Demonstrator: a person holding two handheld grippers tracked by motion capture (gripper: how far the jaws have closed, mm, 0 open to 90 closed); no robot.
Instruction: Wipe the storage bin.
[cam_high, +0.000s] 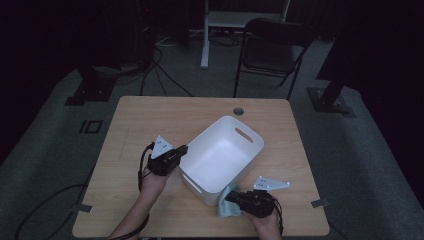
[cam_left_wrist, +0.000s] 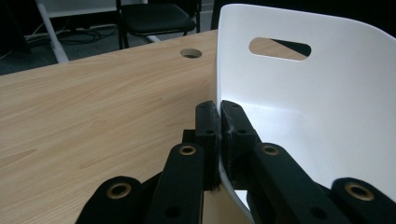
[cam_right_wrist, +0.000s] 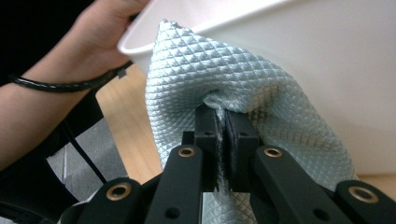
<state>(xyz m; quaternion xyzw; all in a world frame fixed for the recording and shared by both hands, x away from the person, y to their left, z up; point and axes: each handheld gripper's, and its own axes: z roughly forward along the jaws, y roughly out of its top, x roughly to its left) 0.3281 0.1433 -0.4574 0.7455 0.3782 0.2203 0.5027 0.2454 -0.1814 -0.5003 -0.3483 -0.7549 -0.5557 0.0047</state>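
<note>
On the light wooden bench (cam_high: 150, 120), the landmark is the white plastic tub with slotted handles (cam_high: 222, 155), sitting near the middle. At the tub's left rim, the left gripper (cam_high: 181, 150) has its jaws pinched tight on the thin wall, 1 jaw outside and 1 inside, as the left gripper view shows plainly (cam_left_wrist: 219, 116). That grip looks meant to steady the tub.

At the tub's near right corner, low against the outer wall, the right gripper (cam_high: 231, 196) has its jaws closed on a bunched fold of the pale blue quilted microfibre cloth (cam_high: 226, 207). In the right gripper view the cloth (cam_right_wrist: 233, 84) drapes up against the tub's white side (cam_right_wrist: 327, 70), touching it, and part of it rests on the bench beside the tub.

The step in hand reads as wiping the tub's outside with the cloth, or else lifting the cloth to drop it in; which of the 2 I cannot tell. Either way, the next move calls for the left jaws to keep the wall clamped so the light tub does not slide, and for the right jaws to keep their pinch on the fold.
</note>
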